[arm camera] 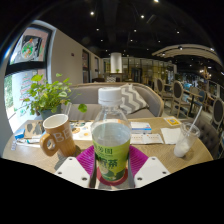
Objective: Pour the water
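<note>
1. Water bottle [110,135] sits at bottom centre of frame, upright, between the two fingers of the gripper [111,168]; clear plastic, white cap, green label low on the body.
2. Claw state: both pink pads [96,163] look pressed against the label zone, so the claw reads as clamped on the bottle; contact on the right side is less clear.
3. Handling judgement: thin plastic, likely flexes if squeezed hard; looks mostly full, so fairly heavy and top-loaded when tilted. Smooth wall is slippery, and the label band gives better friction.
4. Best hold is low-to-mid body at the label, where it is now. Cap appears still on, so pouring would need it off first.
5. Likely targets: tan mug [56,131] left of centre, glass [183,144] at right, both on the wooden table [160,152].
6. Potted plant [45,97] upper left, papers behind the bottle.
</note>
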A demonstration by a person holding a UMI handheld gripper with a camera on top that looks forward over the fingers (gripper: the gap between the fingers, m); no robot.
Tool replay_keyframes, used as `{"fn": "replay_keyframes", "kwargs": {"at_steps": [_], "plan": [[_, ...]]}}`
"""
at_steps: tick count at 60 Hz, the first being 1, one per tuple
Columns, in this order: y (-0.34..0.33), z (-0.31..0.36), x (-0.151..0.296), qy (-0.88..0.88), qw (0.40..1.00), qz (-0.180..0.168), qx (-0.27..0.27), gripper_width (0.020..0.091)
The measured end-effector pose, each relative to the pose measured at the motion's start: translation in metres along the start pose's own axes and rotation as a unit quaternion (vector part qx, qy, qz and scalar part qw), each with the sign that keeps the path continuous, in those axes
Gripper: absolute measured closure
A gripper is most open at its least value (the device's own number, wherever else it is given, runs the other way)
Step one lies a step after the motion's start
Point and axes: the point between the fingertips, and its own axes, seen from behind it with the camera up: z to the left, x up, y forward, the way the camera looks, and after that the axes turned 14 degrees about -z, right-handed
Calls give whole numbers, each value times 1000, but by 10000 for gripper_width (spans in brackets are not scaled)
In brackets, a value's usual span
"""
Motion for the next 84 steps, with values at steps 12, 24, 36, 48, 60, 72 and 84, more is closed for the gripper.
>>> {"fn": "replay_keyframes", "kwargs": {"at_steps": [12, 24, 36, 48, 60, 72, 84], "plan": [[-7, -2, -5, -4, 999, 33, -4, 377], [-58, 6, 19, -10, 997, 68, -19, 254], [-160, 33, 55, -7, 993, 111, -31, 253], [-259, 58, 94, -29, 992, 121, -38, 250], [-312, 80, 105, -33, 991, 129, -32, 250], [-335, 90, 109, -45, 990, 133, -21, 250], [-340, 89, 114, -60, 990, 125, -28, 251]]}}
